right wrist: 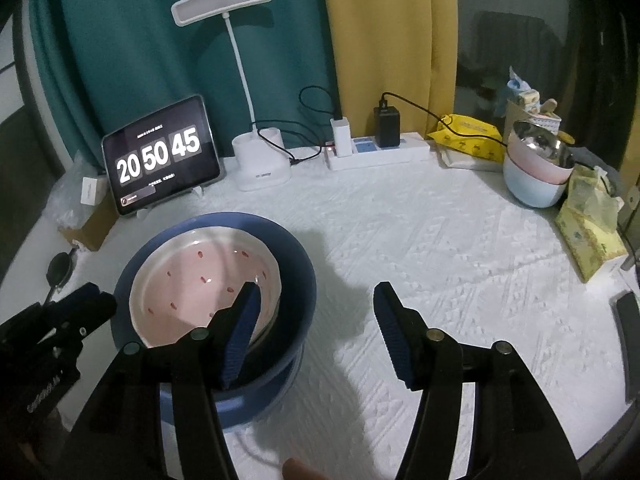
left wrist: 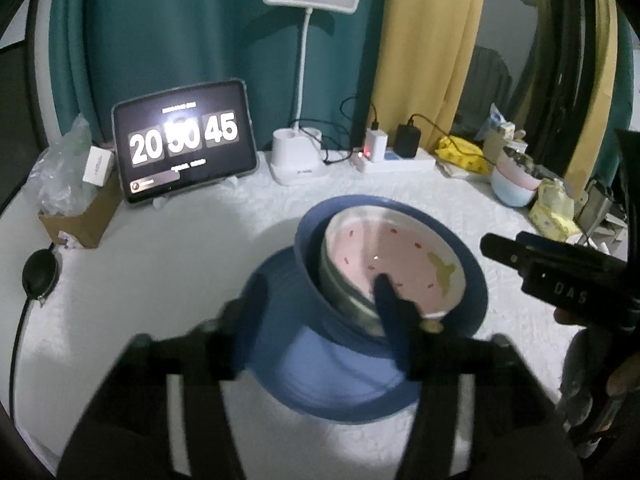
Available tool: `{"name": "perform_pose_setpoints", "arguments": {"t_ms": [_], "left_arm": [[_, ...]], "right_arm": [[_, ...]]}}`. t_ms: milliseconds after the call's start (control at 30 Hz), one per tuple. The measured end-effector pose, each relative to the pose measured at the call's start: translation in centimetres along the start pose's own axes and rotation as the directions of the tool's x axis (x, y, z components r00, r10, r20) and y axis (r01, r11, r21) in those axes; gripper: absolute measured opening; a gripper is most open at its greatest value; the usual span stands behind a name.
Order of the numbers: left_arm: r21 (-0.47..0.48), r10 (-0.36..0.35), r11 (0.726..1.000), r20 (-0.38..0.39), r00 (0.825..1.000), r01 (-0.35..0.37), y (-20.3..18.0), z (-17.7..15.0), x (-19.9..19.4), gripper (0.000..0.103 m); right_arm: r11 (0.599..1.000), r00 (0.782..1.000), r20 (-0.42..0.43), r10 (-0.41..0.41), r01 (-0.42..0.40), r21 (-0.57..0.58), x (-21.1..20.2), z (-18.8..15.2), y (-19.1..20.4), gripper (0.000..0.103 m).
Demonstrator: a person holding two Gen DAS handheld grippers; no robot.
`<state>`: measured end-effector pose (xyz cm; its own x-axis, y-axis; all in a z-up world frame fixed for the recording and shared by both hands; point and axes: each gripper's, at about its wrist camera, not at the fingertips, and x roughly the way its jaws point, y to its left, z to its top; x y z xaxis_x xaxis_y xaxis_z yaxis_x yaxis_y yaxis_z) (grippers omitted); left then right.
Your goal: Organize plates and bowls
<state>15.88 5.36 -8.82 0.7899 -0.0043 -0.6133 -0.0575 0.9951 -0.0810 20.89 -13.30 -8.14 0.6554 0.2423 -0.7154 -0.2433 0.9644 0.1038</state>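
- Pink dish (right wrist: 200, 284): pale, shallow, dotted with red flecks and a green mark; it sits inside what looks like a metal pan (left wrist: 344, 300), whose grey wall shows only in the left wrist view.
- Blue bowl (right wrist: 296, 264): deep, holds the pan and the pink dish; the nest leans a little to one side.
- Blue plate (left wrist: 320, 368): flat, lowest in the pile, with the bowl resting on it, on the white tablecloth (right wrist: 440, 280) towards the left of the table.
- Left gripper (left wrist: 320, 300): jaws spread, nothing pinched; one finger is over the pink dish, the other blurred outside the bowl's wall, so the rim lies between them without a visible press.
- Right gripper (right wrist: 316, 312): jaws wide apart and empty, one pad over the bowl's near side, the other over bare cloth.
- Second stack (right wrist: 536, 176): a shiny metal bowl in a pink bowl in a light blue one, at the far right edge, well apart from the first pile.
- Progress, as I judge it: both piles look nested; little remains but perhaps straightening the lean or bringing the piles together.
- Surroundings: tablet clock (right wrist: 160, 160), desk lamp (right wrist: 260, 160), power strip (right wrist: 380, 152), yellow packets (right wrist: 468, 136).
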Motion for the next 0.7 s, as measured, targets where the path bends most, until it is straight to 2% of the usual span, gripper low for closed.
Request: {"name": "perform_pose_setpoints", "arguments": {"t_ms": [133, 300, 467, 700], "left_arm": [[0.020, 0.008, 1.000, 0.012, 1.000, -0.009, -0.6, -0.4, -0.7, 0.060], [0.036, 0.013, 0.999, 0.045, 0.999, -0.014, -1.3, -0.8, -2.0, 0.069], [0.053, 0.012, 0.998, 0.075, 0.997, -0.017, -2.0, -0.9, -3.3, 0.071], [0.068, -0.015, 0.998, 0.140, 0.990, 0.006, -2.7, -1.0, -5.5, 0.084]], "right_arm": [[1.000, 1.000, 0.007, -0.007, 0.007, 0.000, -1.1, -0.5, -0.1, 0.062], [1.000, 0.999, 0.025, -0.019, 0.019, 0.001, -2.6, -1.1, -0.2, 0.062], [1.000, 0.998, 0.047, -0.030, 0.029, 0.009, -4.1, -1.6, -0.5, 0.062], [0.999, 0.995, 0.088, -0.047, 0.046, 0.011, -6.7, -2.2, -0.7, 0.062]]}}
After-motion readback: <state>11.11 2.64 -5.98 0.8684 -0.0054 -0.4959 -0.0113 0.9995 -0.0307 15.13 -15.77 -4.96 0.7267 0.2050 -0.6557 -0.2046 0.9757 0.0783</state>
